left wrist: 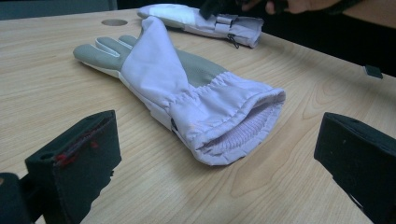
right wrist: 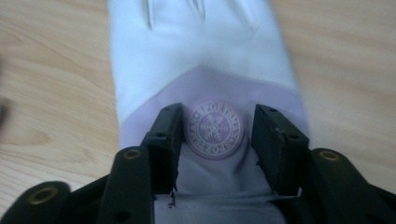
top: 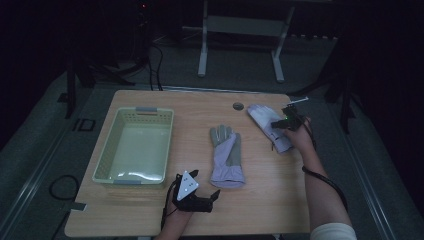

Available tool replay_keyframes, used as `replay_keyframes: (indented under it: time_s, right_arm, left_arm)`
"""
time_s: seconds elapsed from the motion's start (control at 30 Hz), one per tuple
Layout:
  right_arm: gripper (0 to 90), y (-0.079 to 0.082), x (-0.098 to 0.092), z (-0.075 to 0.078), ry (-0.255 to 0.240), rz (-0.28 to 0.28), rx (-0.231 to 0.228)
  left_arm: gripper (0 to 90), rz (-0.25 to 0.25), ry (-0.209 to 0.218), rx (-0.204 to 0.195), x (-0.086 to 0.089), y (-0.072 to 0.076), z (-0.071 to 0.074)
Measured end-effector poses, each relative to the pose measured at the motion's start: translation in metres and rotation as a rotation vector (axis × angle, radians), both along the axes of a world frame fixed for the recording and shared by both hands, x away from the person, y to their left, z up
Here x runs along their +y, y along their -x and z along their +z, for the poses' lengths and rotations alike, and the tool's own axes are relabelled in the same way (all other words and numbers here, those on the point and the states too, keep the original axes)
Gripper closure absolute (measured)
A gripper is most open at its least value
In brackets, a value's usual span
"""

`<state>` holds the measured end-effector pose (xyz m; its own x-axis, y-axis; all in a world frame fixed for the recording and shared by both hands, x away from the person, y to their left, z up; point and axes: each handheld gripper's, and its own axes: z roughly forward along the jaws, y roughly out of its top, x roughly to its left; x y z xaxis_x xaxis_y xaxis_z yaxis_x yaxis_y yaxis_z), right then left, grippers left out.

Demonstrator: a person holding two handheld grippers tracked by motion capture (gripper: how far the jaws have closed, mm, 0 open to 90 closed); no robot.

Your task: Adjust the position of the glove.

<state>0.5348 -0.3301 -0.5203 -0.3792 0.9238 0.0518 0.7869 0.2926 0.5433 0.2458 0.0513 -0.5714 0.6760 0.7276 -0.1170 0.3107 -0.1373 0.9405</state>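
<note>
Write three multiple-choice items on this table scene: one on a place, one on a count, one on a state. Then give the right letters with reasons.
1. Where does the basket stand on the table in the high view?
A. left part
B. right part
C. far edge, middle

2. How many gloves lie on the table?
A. one
B. two
C. three

3. How do the left tongs stand?
A. shut on a glove
B. shut with nothing between them
C. open, clear of the near glove

Key: 1 A, the basket sits left of both gloves. 2 B, the near glove lies mid-table and the far glove lies under the right tongs. 3 C, bare table shows between the jaws in the left gripper view.
</note>
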Motion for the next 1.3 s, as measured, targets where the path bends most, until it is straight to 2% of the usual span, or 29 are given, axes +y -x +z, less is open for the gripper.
replay_keyframes:
  time_s: [0.07,0.13,0.2,0.3,0.47,0.67,0.7,0.73,0.77,0.93,1.03,1.07,1.2,1.23,1.27,1.3]
  right_arm:
    - [54.3,0.0,0.0,-0.005,0.001,0.004,0.003]
    - [55.5,-0.001,-0.002,-0.005,-0.02,-0.001,0.021]
    - [56.9,-0.002,-0.002,-0.005,-0.02,0.006,0.025]
    - [61.8,-0.001,0.002,-0.006,0.008,0.045,0.017]
    - [66.1,-0.001,0.0,-0.007,-0.014,0.044,0.022]
    - [72.6,0.001,0.004,-0.005,-0.01,0.018,0.026]
    - [73.2,0.002,0.004,-0.006,-0.013,0.007,0.007]
    - [73.2,0.002,0.004,-0.006,-0.013,0.007,0.007]
    - [73.5,0.005,0.004,-0.008,-0.036,-0.021,-0.018]
    - [76.0,0.009,0.006,-0.007,-0.043,-0.059,-0.052]
    - [77.3,0.01,0.007,-0.004,-0.036,-0.065,-0.057]
    - [78.2,0.013,0.006,0.004,-0.048,-0.07,-0.071]
    - [78.4,0.018,0.004,0.015,-0.056,-0.059,-0.093]
    - [78.7,0.022,0.004,0.023,-0.066,-0.061,-0.103]
    - [78.7,0.022,0.004,0.023,-0.066,-0.061,-0.103]
    - [78.8,0.027,0.004,0.034,-0.074,-0.075,-0.117]
  left_arm:
    - [0.6,0.0,0.0,0.0,0.0,0.0,0.0]
    - [0.6,0.001,0.0,0.0,0.0,0.0,0.0]
    - [0.6,0.002,0.0,0.0,0.0,0.0,0.0]
    - [0.6,0.002,-0.002,0.001,0.0,0.0,0.0]
    - [0.6,0.003,-0.004,0.0,0.0,0.0,0.0]
    - [0.6,0.004,-0.002,0.003,0.0,0.0,0.0]
    - [0.6,0.004,-0.003,0.001,0.0,0.0,0.0]
    - [0.6,0.004,-0.003,0.001,0.0,0.0,0.0]
    - [0.6,0.005,-0.004,0.001,0.0,0.0,0.0]
    - [0.6,0.005,-0.005,0.002,0.0,0.0,0.0]
    - [0.6,0.005,-0.003,0.003,0.0,0.0,0.0]
    - [0.6,0.006,-0.003,0.004,0.0,-0.001,0.0]
    - [0.6,0.006,-0.003,0.005,0.0,-0.001,0.0]
    - [0.6,0.007,-0.004,0.005,0.0,-0.001,0.0]
    - [0.6,0.007,-0.004,0.005,0.0,-0.001,0.0]
    - [0.6,0.007,-0.004,0.004,0.0,-0.001,0.0]
